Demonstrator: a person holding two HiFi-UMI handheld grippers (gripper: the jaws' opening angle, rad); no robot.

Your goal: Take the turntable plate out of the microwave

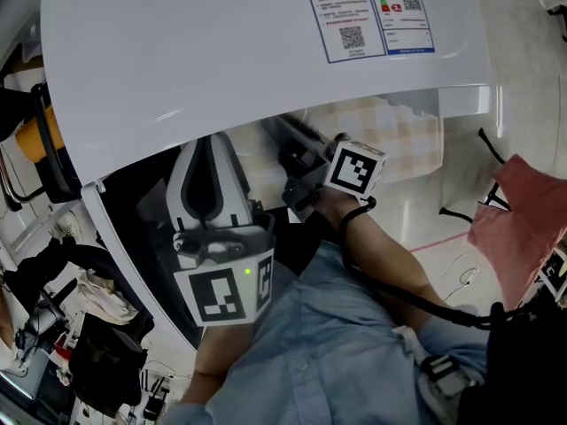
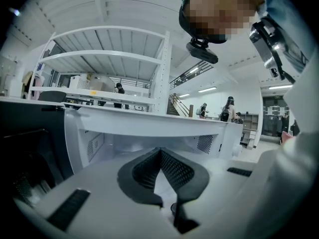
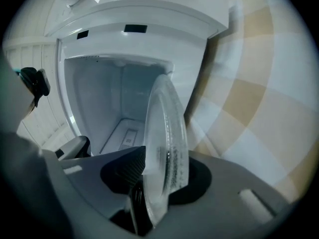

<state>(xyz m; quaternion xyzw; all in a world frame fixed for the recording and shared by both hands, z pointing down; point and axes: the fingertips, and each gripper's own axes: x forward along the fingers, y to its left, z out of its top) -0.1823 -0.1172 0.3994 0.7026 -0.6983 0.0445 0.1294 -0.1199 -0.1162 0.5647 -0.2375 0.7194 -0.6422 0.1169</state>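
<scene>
Microwave [image 1: 221,51] views partly blocked.
From above, jaws of the right gripper [image 3: 162,176] are masked by it; pad contact is concealed by the turntable plate [image 3: 164,118].

Left gripper [image 2: 160,152], tips seemingly together, faces the microwave [image 2: 149,127] cavity.
</scene>
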